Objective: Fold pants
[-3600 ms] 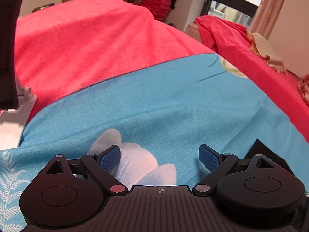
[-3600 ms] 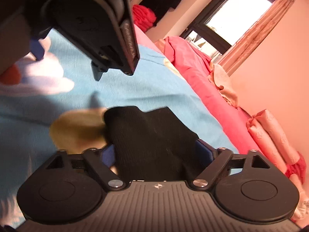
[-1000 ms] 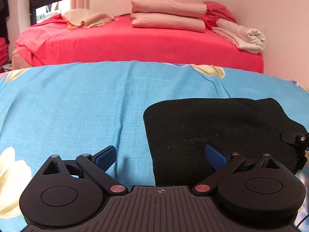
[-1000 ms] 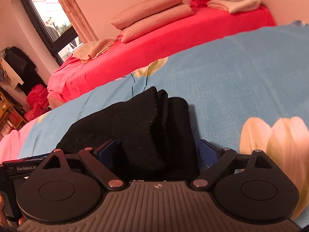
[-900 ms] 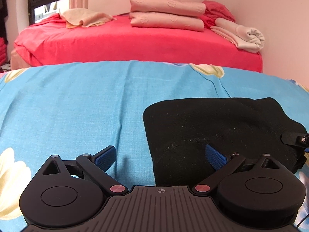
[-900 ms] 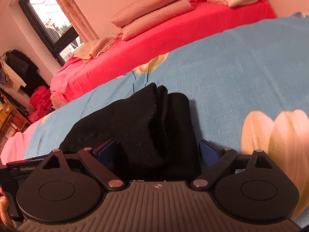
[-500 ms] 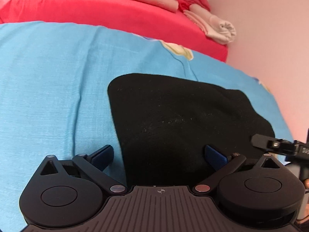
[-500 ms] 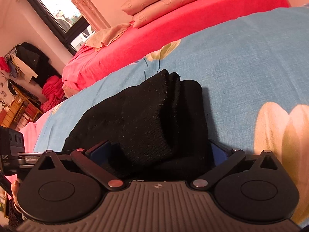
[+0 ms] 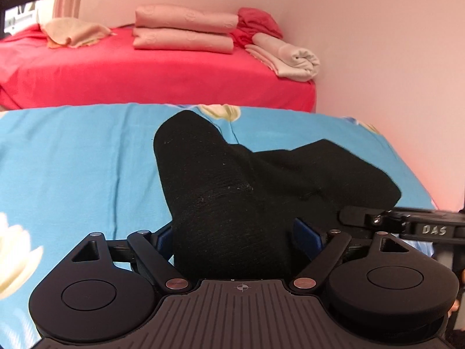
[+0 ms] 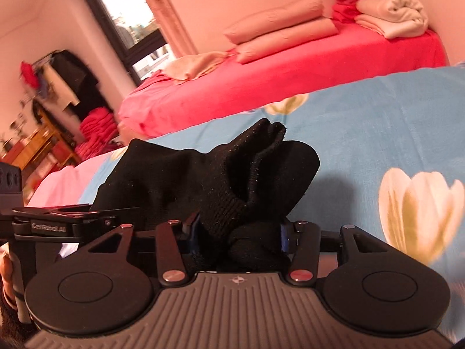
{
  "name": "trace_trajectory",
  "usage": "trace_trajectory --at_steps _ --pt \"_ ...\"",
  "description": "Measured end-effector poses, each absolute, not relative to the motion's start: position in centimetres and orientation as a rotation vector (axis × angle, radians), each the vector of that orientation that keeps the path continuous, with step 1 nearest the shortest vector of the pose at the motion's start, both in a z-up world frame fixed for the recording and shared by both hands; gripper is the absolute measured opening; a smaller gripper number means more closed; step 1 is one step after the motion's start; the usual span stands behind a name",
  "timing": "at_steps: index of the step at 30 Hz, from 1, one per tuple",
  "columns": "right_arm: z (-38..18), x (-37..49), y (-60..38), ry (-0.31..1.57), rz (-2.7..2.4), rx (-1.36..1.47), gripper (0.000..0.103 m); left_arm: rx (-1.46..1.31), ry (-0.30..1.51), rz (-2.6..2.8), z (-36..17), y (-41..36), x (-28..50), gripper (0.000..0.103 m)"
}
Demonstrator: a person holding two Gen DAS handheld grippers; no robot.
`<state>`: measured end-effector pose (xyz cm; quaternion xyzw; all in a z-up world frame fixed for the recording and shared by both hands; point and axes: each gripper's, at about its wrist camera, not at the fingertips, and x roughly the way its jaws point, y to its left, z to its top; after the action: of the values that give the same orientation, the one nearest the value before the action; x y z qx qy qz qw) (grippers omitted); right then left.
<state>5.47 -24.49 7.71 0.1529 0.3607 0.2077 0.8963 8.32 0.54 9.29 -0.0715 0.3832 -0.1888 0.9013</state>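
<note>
The black knit pants (image 9: 221, 180) are folded into a thick bundle on a blue flowered sheet (image 9: 72, 160). Their near edge is bunched and raised off the sheet. My left gripper (image 9: 234, 234) is shut on the left part of that edge, with blue pads pressed into the cloth on both sides. The right wrist view shows the pants (image 10: 203, 174) rising in a crumpled ridge. My right gripper (image 10: 238, 235) has its jaws closing on the right part, and a wad of cloth is squeezed between its pads. Each gripper's black body shows at the edge of the other's view.
Behind the sheet stands a red-covered bed (image 9: 145, 72) with folded pink blankets (image 9: 183, 32), a rolled cream towel (image 9: 290, 58) and a beige cloth (image 9: 72, 33). A pink wall (image 9: 392, 72) closes the right side. A window (image 10: 130, 20) and a clothes rack (image 10: 64, 81) stand far left.
Both grippers' jaws have narrowed onto the pants' near edge and both have risen. The flat bundle is now pulled up into a bunched ridge off the sheet.
</note>
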Motion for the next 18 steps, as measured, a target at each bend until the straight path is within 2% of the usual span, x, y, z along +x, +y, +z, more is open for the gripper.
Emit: trace_trajectory --at_steps 4,9,14,18 --pt "7.9 1.4 -25.4 0.767 0.475 0.339 0.057 -0.127 0.788 -0.391 8.5 0.3 3.8 0.103" --pt "2.2 1.1 -26.3 0.909 0.355 0.346 0.067 -0.077 0.91 -0.254 1.4 0.5 3.3 0.103" --pt "0.9 -1.0 -28.7 0.858 0.356 0.423 0.08 -0.202 0.88 -0.253 1.2 3.4 1.9 0.103" --pt "0.5 -2.2 -30.2 0.846 0.377 0.469 0.08 -0.147 0.854 -0.23 1.9 3.0 0.5 0.103"
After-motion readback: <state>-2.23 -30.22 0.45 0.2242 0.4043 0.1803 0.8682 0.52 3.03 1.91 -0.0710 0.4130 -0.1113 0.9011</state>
